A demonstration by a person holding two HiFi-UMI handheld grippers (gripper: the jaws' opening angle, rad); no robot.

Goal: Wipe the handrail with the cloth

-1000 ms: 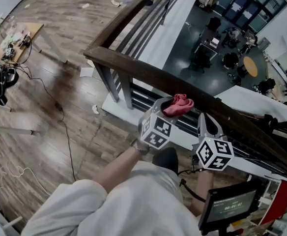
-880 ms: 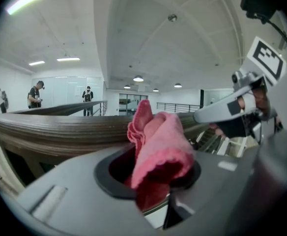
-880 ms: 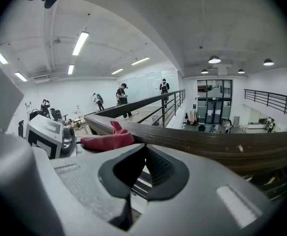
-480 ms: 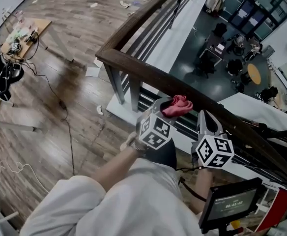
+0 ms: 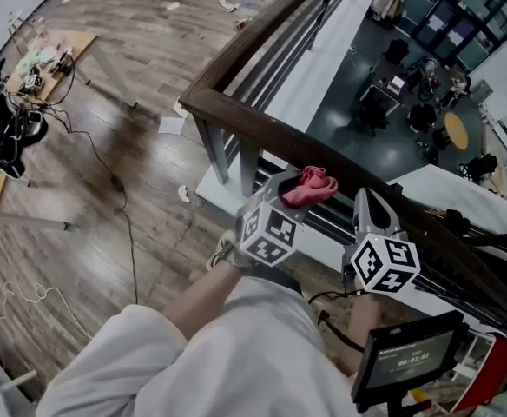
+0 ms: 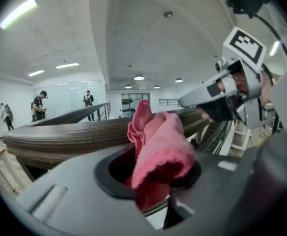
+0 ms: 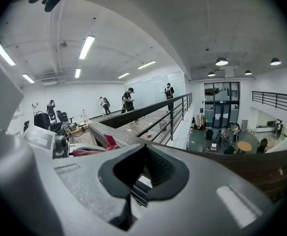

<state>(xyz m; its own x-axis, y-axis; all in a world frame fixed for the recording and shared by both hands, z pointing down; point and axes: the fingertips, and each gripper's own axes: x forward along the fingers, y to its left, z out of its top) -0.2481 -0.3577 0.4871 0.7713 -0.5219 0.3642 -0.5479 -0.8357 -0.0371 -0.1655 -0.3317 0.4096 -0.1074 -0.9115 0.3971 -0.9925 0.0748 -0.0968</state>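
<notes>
A dark wooden handrail (image 5: 253,133) runs from its corner at upper left down to the right. My left gripper (image 5: 290,186) is shut on a crumpled pink cloth (image 5: 312,186) that rests on top of the rail. In the left gripper view the cloth (image 6: 160,141) bulges out of the left gripper (image 6: 151,178), with the rail (image 6: 70,136) just behind it. My right gripper (image 5: 368,201) is a short way to the right, its tip against the rail's near side, shut and empty. In the right gripper view, the right gripper (image 7: 143,173) faces the rail (image 7: 269,166), and the cloth (image 7: 109,142) shows at left.
Grey balusters (image 5: 206,150) stand under the rail, and beyond it is a drop to a lower floor with chairs and tables (image 5: 410,102). A cable (image 5: 128,224) trails over the wood floor. A desk (image 5: 41,63) is at far left and a small screen (image 5: 410,354) at lower right.
The left gripper and cloth now stand somewhat nearer the rail's corner than a second ago. The right gripper has kept alongside. Both stay shut.
</notes>
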